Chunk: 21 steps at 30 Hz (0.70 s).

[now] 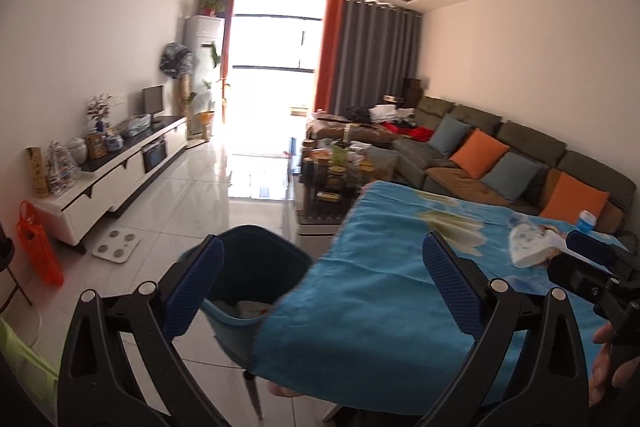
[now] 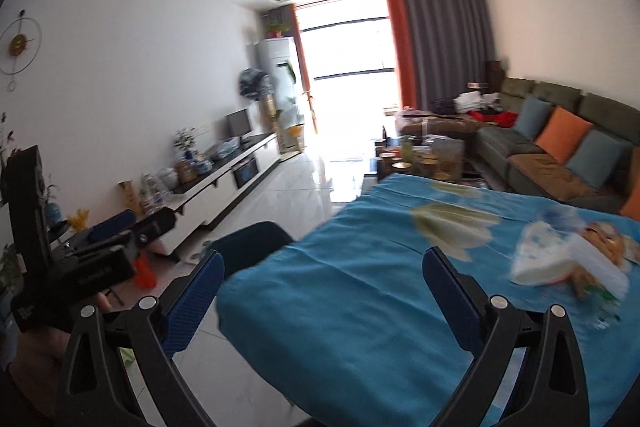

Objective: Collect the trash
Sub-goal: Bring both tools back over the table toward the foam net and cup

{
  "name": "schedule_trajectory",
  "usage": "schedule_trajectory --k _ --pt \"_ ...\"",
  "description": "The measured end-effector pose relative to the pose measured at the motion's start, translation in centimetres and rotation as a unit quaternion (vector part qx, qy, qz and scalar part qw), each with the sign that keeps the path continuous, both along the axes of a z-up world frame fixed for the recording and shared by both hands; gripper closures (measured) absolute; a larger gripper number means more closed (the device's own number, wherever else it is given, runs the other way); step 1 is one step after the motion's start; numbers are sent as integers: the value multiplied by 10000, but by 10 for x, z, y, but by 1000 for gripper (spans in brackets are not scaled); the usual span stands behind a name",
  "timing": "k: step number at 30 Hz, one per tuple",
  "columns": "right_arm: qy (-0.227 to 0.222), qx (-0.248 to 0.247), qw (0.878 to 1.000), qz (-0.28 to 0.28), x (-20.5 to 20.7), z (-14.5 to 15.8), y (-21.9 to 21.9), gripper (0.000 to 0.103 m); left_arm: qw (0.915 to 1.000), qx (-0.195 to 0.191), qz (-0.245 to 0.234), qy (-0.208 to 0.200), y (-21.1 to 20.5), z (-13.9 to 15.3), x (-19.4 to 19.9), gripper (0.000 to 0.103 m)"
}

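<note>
A teal trash bin (image 1: pixel 256 267) stands on the floor at the left edge of a table under a blue cloth (image 1: pixel 380 291); something pale lies inside it. My left gripper (image 1: pixel 324 279) is open and empty, above the bin and the cloth's edge. Crumpled white paper and wrappers (image 2: pixel 568 259) lie on the cloth at the right; they also show in the left wrist view (image 1: pixel 532 243). My right gripper (image 2: pixel 324 291) is open and empty over the blue cloth (image 2: pixel 360 287), left of the trash. The bin (image 2: pixel 256 239) shows beyond the table's left edge.
A white TV cabinet (image 1: pixel 120 175) with ornaments runs along the left wall. A bathroom scale (image 1: pixel 116 247) and an orange bag (image 1: pixel 38 247) are on the floor. A sofa with cushions (image 1: pixel 500 155) and a cluttered coffee table (image 1: pixel 340 167) stand behind. A blue-capped container (image 1: pixel 586 219) sits at the table's far right.
</note>
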State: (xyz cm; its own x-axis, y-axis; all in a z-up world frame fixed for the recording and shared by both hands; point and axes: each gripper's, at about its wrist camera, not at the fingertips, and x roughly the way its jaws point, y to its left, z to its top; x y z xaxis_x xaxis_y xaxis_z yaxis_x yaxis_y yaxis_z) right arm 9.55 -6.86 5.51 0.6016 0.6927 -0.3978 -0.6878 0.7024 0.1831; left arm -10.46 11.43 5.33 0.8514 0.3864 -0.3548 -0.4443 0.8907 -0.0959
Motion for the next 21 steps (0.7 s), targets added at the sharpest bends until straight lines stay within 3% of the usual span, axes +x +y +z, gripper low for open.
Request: schedule_trajectory --k 11,21 --pt "192 52 9890 -1465 -3 -34 -112 7 9955 -5 -939 136 -54 -10 27 5" --pt "31 -275 9735 -2272 -10 -47 -163 7 9867 -68 -1615 172 -77 -25 73 5"
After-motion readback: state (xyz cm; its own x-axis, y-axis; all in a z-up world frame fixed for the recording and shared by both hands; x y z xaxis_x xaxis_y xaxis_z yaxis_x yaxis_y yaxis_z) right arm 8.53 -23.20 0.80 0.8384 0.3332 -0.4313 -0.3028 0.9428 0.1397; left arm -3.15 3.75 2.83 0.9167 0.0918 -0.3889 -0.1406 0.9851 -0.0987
